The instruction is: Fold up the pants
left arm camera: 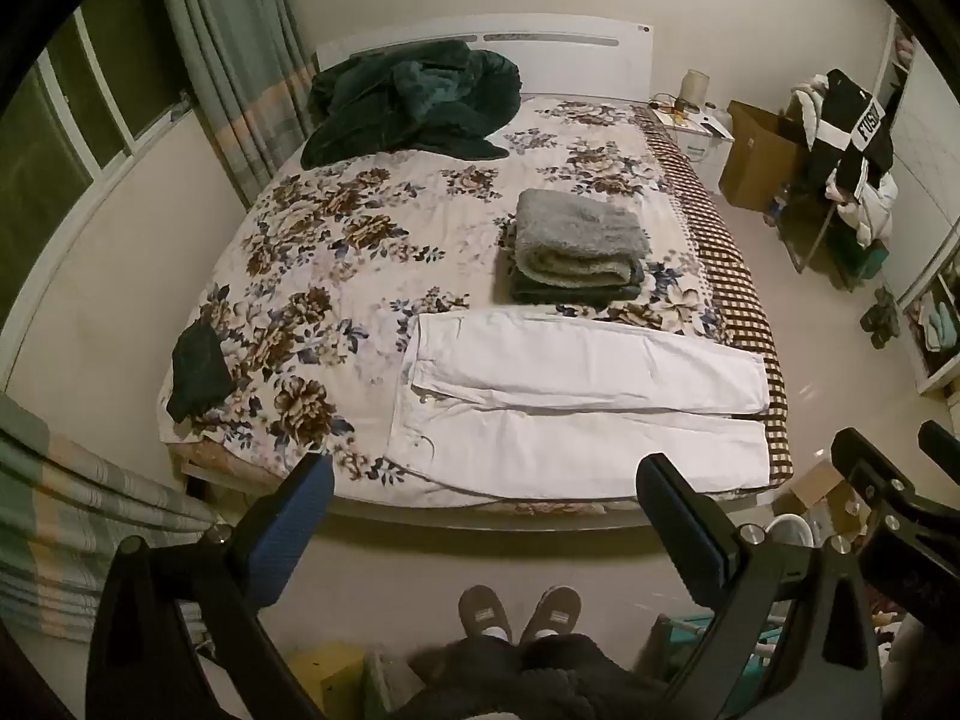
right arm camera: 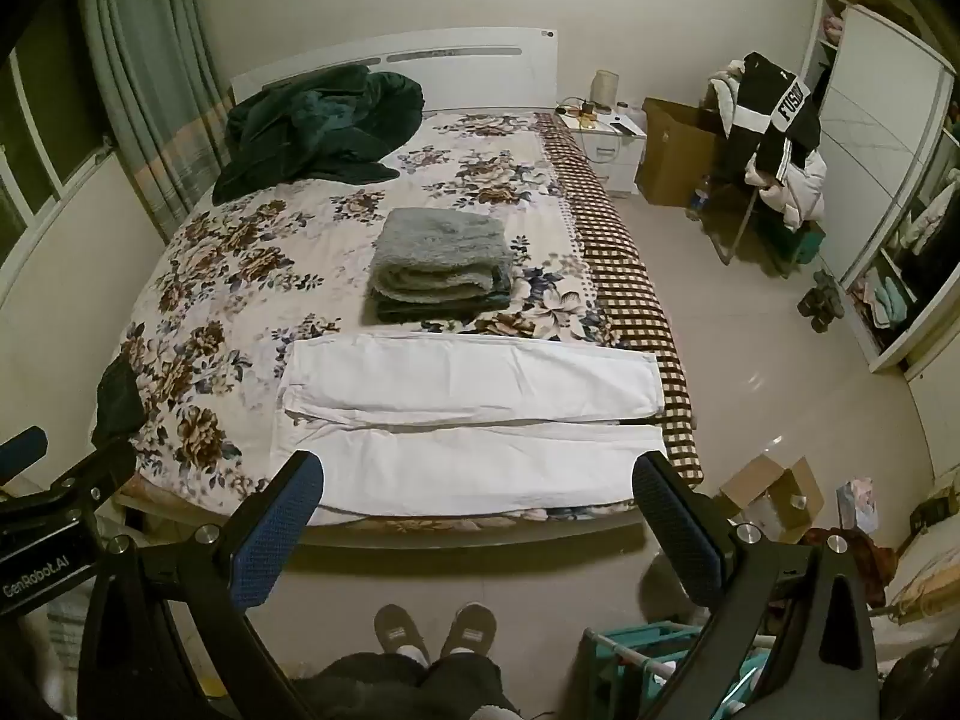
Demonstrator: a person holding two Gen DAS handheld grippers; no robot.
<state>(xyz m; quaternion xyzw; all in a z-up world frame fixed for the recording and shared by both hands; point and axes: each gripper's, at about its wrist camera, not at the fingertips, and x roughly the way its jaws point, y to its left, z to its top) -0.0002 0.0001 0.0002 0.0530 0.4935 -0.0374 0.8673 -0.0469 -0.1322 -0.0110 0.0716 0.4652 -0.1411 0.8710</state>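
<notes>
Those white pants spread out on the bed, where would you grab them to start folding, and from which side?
Probably the near leg of the white pants, which lies flat along the bed's foot edge, waistband left, cuffs right. Come in from the foot of the bed: left gripper pinches the waistband's near corner, right gripper the near cuff. Both are open, off the cloth. Lifting that long edge should lay one leg over the other.

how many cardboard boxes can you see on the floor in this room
2. A big cardboard box stands by the nightstand against the far wall; a small open box sits near the bed's foot corner. Clutter may hide others.
</notes>
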